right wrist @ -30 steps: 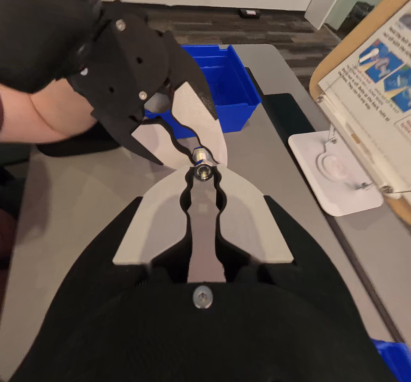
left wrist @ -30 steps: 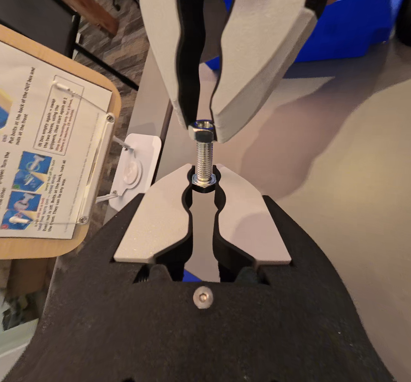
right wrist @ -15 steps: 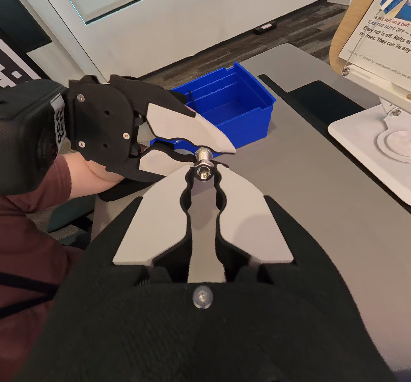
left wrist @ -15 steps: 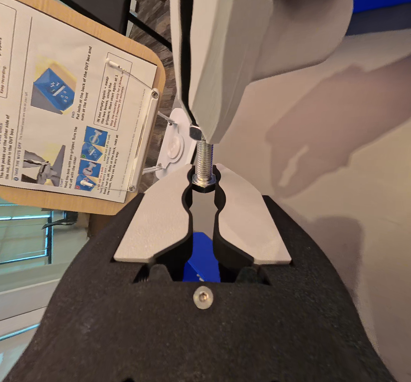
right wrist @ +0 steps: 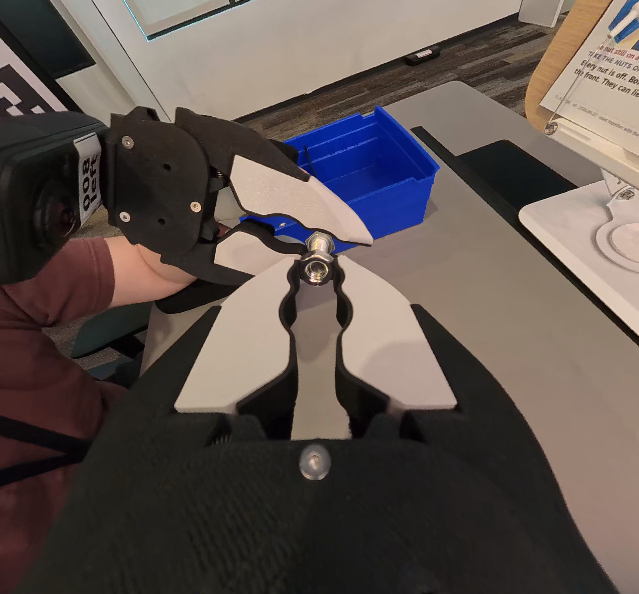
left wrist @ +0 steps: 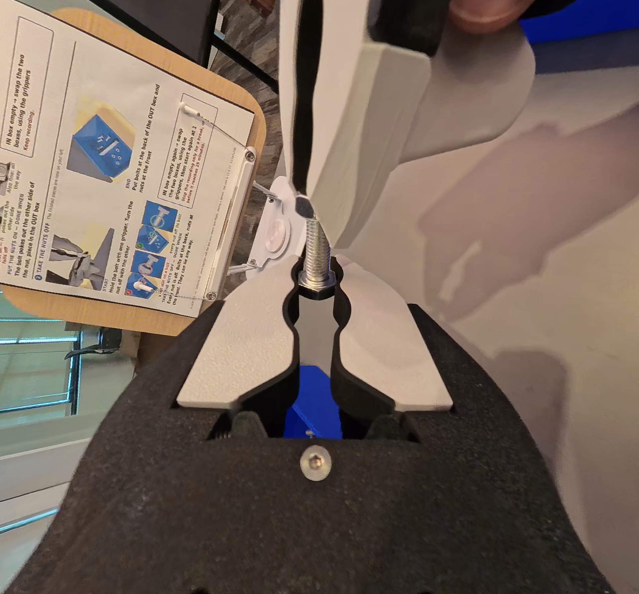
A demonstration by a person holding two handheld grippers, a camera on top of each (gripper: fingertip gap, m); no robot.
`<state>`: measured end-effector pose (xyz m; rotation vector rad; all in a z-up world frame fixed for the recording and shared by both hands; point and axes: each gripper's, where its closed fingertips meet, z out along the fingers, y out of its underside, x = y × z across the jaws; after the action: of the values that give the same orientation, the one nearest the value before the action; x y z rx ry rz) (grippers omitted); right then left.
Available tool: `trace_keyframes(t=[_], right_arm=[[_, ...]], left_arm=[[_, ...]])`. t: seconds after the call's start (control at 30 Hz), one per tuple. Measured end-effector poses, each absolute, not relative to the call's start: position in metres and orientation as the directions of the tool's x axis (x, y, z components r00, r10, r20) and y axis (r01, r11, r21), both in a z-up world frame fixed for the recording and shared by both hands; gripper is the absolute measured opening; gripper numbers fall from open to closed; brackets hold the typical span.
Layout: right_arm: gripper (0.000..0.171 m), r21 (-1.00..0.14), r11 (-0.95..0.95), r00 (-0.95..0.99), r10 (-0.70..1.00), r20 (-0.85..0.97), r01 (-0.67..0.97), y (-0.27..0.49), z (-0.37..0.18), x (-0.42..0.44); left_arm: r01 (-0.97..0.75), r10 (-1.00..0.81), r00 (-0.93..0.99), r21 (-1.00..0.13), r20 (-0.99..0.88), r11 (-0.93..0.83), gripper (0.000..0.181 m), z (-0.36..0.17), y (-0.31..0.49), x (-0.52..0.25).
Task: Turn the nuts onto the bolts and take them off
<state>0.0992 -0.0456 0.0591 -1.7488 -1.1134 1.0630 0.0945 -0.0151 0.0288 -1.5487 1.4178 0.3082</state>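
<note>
**Nut at the bolt's tip, both claws clamped**

The left claw (left wrist: 315,262) grips the bolt (left wrist: 316,245) by its hex head. The right claw (right wrist: 316,261) pinches the nut (right wrist: 315,269) at the thread's far end, at 12 o'clock from the head. With so little thread engaged, a tilted twist could cross-thread the nut or drop it on the desk (right wrist: 484,300), short of the blue bin (right wrist: 373,176) at 1 o'clock.

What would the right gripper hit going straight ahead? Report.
Probably the left gripper, shut on the silver threaded bolt just beyond the silver hex nut the right gripper holds; the blue plastic bin sits behind.
</note>
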Motion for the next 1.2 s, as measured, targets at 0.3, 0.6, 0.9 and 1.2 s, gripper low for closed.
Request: trace_keyframes(t=[0.3, 0.6, 0.9, 1.2], right_arm=[[0.019, -0.914, -0.269, 0.281, 0.942, -0.184, 0.302, -0.050, 0.064, 0.104], [0.019, -0.891, -0.258, 0.339, 0.932, -0.127, 0.374, -0.049, 0.061, 0.116], [0.018, -0.869, -0.273, 0.371, 0.922, -0.114, 0.412, -0.048, 0.056, 0.122], [0.019, -0.874, -0.271, 0.373, 0.921, -0.113, 0.403, -0.047, 0.058, 0.122]], left_arm=[[-0.807, -0.685, 0.309, -0.563, -0.660, 0.179, 0.014, 0.031, -0.022, 0.104], [-0.723, -0.759, 0.327, -0.666, -0.564, 0.183, 0.014, 0.025, -0.024, 0.122], [-0.722, -0.755, 0.331, -0.667, -0.566, 0.183, 0.014, 0.021, -0.024, 0.127], [-0.712, -0.741, 0.352, -0.677, -0.572, 0.185, 0.014, 0.024, -0.022, 0.127]])
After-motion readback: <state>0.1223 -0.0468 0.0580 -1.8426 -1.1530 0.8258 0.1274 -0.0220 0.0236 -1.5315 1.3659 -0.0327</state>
